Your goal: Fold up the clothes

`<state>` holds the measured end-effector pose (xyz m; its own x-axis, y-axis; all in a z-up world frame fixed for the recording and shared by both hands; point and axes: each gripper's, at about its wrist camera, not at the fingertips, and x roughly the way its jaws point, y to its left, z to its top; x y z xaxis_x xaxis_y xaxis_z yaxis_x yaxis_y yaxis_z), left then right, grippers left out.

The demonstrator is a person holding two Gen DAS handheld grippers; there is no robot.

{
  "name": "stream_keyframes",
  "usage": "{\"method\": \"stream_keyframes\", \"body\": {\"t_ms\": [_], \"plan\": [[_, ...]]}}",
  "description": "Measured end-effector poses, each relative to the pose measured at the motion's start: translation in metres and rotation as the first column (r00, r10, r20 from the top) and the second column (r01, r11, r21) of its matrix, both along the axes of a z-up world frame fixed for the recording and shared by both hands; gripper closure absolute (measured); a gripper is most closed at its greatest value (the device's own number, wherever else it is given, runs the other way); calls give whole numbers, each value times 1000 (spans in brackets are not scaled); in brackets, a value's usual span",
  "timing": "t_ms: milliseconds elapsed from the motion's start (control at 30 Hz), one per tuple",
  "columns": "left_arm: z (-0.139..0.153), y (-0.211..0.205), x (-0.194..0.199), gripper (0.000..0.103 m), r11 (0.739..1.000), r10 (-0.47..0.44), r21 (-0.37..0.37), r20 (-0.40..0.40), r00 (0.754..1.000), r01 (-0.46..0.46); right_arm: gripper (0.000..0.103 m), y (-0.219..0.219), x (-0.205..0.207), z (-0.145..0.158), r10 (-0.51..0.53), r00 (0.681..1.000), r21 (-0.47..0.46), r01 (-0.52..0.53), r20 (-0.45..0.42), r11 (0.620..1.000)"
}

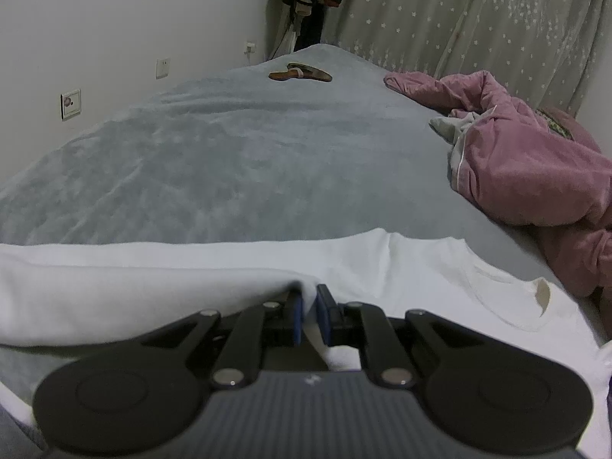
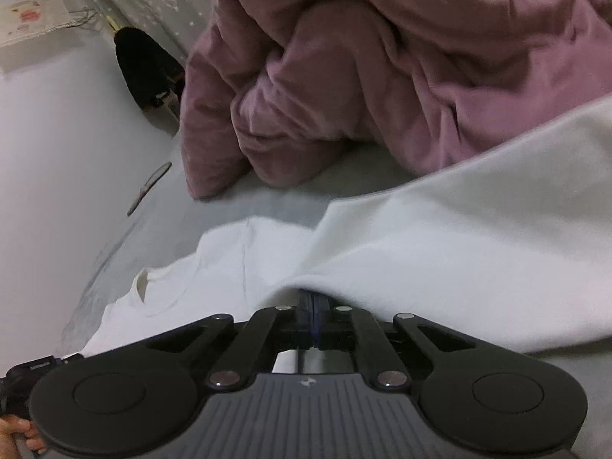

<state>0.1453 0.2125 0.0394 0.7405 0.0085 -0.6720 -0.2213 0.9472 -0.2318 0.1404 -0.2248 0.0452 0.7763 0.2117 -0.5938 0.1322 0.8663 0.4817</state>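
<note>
A white T-shirt (image 1: 237,267) lies spread across the near part of a grey bed (image 1: 237,160), its collar (image 1: 508,298) toward the right. My left gripper (image 1: 309,298) is shut on a fold of the shirt's cloth, which runs down between the blue pads (image 1: 297,317). In the right wrist view the same white T-shirt (image 2: 440,252) drapes over my right gripper (image 2: 313,306), whose blue pads are pressed together on the cloth's edge. The collar (image 2: 143,285) shows at the left there.
A crumpled pink quilt (image 1: 535,168) lies on the right of the bed; it fills the top of the right wrist view (image 2: 382,76). A brown flat object (image 1: 300,74) rests far back on the bed. White wall with sockets at left, star curtain behind. A hand (image 2: 15,434) shows bottom left.
</note>
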Motion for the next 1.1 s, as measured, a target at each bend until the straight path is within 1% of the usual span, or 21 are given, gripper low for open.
{"method": "stream_keyframes", "body": {"t_ms": [100,200,267,333,367,433,467,500,533,633,667,700,733,800,900,1033,1100], "plan": [[1,1,0,94,1000,1,-8,3,1000,-1,99,0,-2,7,-23,999,-31,23,29,999],[-4,-4,2,94,1000,-15,20,-18,1000,15,99,-1,-4,16,-32,998,-48,34,49,998],[-8,-4,4,94,999,-22,31,-37,999,23,99,2,-1,10,-15,1000,-38,15,2,999],[-8,-2,4,94,1000,-20,20,-35,999,21,96,4,2,0,18,999,7,-17,-45,1000],[-7,-2,4,94,1000,-20,17,-32,999,21,96,5,2,-2,30,998,36,-29,-53,999],[-6,0,3,94,1000,-19,9,-26,999,20,82,7,3,-5,53,997,73,-49,-56,996],[-5,0,3,94,1000,-19,11,-24,1000,19,67,8,3,-6,61,997,83,-57,-55,995],[-5,0,3,94,1000,-19,13,-22,1000,19,62,9,4,-7,63,996,77,-59,-58,995],[-4,0,3,94,1000,-19,16,-20,1000,19,62,10,4,-9,65,996,70,-61,-61,996],[-3,0,3,94,1000,-18,22,-13,1000,18,63,13,4,-11,68,996,45,-65,-60,997],[-3,0,3,94,1000,-18,24,-11,1000,18,67,15,4,-11,70,996,26,-68,-56,997],[-2,0,2,94,999,-18,26,-9,1000,18,81,18,4,-11,72,996,5,-72,-52,997],[-2,0,2,94,999,-18,28,-6,1000,18,88,21,4,-11,76,996,-23,-77,-50,997],[-1,1,2,94,999,-17,33,-2,1000,17,96,25,3,-8,89,996,-57,-90,-33,994],[0,1,2,94,999,-17,39,5,1000,17,98,32,2,-3,93,996,-122,-93,-5,988],[1,1,2,94,999,-14,46,13,1000,13,99,38,2,-1,71,997,-204,-69,1,977],[3,2,1,94,999,-12,44,24,1000,11,100,43,0,3,62,998,-256,-52,29,965]]}}
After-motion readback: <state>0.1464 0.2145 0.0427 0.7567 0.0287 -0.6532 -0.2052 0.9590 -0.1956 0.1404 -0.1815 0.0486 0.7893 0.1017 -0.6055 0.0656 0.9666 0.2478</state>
